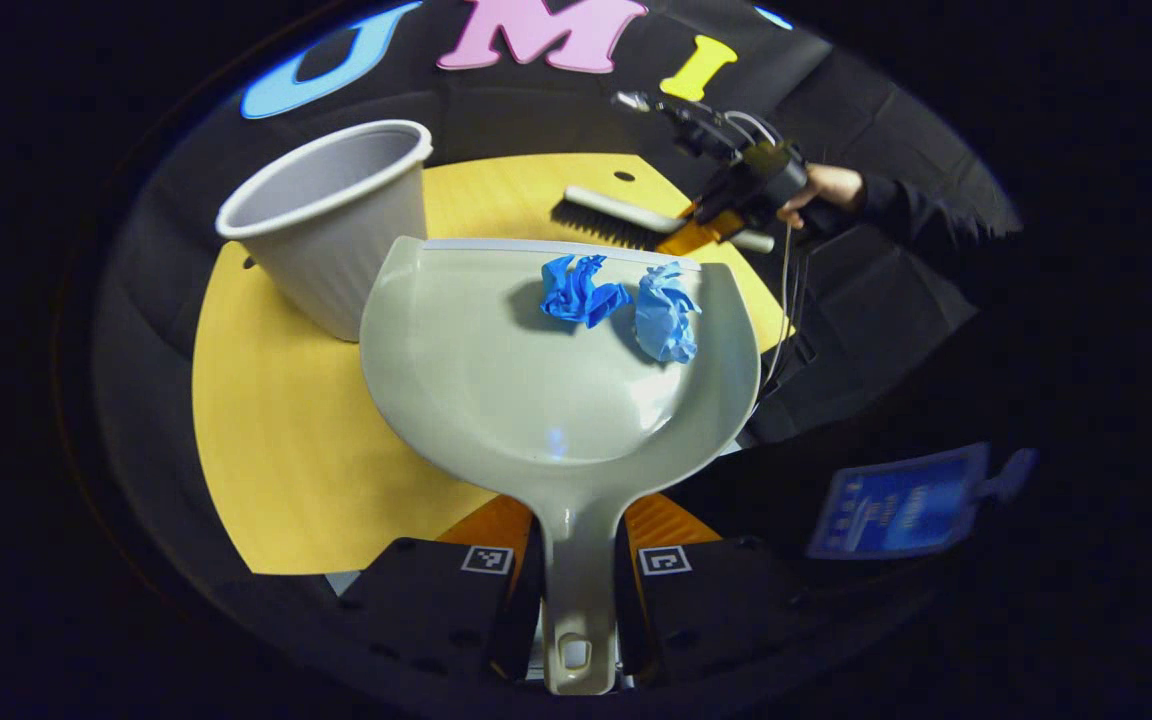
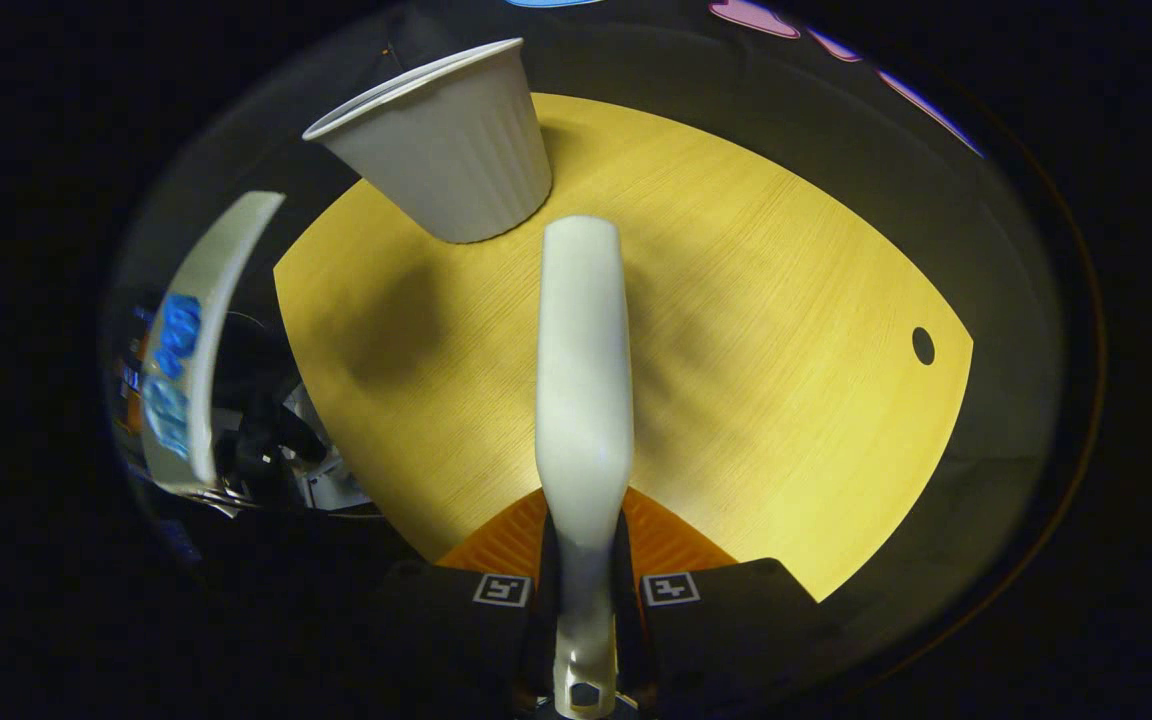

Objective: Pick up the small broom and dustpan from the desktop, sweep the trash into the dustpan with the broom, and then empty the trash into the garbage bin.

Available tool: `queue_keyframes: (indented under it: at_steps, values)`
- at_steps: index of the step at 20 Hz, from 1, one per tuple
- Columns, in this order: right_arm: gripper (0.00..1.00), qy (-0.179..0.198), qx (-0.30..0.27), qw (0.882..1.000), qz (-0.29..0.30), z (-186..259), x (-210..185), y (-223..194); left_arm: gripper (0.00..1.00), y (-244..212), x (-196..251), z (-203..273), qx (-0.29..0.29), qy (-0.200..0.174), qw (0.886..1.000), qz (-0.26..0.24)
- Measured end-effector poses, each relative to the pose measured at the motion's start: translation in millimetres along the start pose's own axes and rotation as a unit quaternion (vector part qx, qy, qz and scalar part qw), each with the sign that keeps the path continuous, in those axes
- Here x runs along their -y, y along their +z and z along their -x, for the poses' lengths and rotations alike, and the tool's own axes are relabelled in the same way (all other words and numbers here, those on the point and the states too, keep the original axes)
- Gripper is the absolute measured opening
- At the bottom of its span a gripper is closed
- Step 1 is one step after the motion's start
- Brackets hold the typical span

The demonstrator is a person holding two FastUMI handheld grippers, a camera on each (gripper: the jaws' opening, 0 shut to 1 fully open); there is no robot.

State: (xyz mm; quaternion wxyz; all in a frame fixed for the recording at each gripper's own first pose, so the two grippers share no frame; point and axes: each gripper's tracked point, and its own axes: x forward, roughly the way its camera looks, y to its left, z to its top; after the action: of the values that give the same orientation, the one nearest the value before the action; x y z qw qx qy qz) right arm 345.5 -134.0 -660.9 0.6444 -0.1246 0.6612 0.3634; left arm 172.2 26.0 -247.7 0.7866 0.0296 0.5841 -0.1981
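Note:
My left gripper (image 1: 576, 545) is shut on the handle of the pale grey-green dustpan (image 1: 536, 390), which is held above the yellow table (image 1: 286, 450). Two crumpled blue scraps (image 1: 581, 290) (image 1: 664, 318) lie in the pan near its front lip. The grey garbage bin (image 1: 336, 220) stands just left of the pan. Beyond the lip, the small broom (image 1: 611, 220) is held by my right gripper (image 1: 711, 228) in a person's hand (image 1: 826, 188). In the right gripper view, my right gripper (image 2: 584, 565) is shut on the broom's white handle (image 2: 584, 370). The bin (image 2: 446, 140) stands ahead and the dustpan (image 2: 201, 340) with the blue scraps (image 2: 171, 370) is far left.
A small dark hole (image 2: 923, 345) marks the table (image 2: 786, 300) near its right edge. A screen on a stand (image 1: 901, 505) sits off the table at lower right. Black cloth surrounds the table on all sides.

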Motion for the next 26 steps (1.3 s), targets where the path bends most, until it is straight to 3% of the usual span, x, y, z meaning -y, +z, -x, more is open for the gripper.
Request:
queue_keyframes:
  at_steps: [4, 8, 9, 11, 12, 14, 16, 19, 22, 24, 26]
  values:
    - [0.26, -0.002, -0.002, 1.000, -0.007, -50, 87, 5, 0.30, 32, -28, 41, 0.031, 0.055, 0.998, 0.029]
    - [0.26, 0.000, 0.003, 1.000, -0.027, -41, 207, -4, 0.29, 81, -94, 67, 0.034, 0.125, 0.991, 0.037]
    - [0.27, 0.001, 0.007, 0.999, -0.034, -6, 198, -36, 0.29, 98, -118, 71, 0.023, 0.148, 0.988, 0.028]
    - [0.27, 0.007, 0.013, 0.999, -0.052, 29, 183, -48, 0.29, 124, -161, 63, -0.015, 0.195, 0.981, 0.004]
    - [0.27, 0.008, 0.013, 0.998, -0.057, 23, 201, -54, 0.29, 138, -179, 56, -0.042, 0.216, 0.975, -0.015]
    - [0.27, 0.008, 0.015, 0.998, -0.061, 20, 182, -63, 0.29, 154, -207, 53, -0.102, 0.256, 0.959, -0.068]
    - [0.27, 0.017, 0.017, 0.997, -0.072, 21, 181, -60, 0.29, 161, -203, 54, -0.153, 0.287, 0.937, -0.131]
    - [0.27, 0.029, 0.020, 0.996, -0.084, 26, 201, -57, 0.29, 162, -205, 66, -0.227, 0.331, 0.886, -0.234]
    - [0.27, 0.035, 0.029, 0.995, -0.092, 33, 200, -56, 0.29, 147, -217, 69, -0.257, 0.385, 0.838, -0.288]
    - [0.26, 0.033, 0.033, 0.994, -0.097, 34, 200, -59, 0.29, 141, -223, 71, -0.260, 0.390, 0.832, -0.296]
    - [0.27, 0.029, 0.035, 0.993, -0.105, 30, 192, -59, 0.29, 141, -224, 69, -0.238, 0.387, 0.847, -0.276]
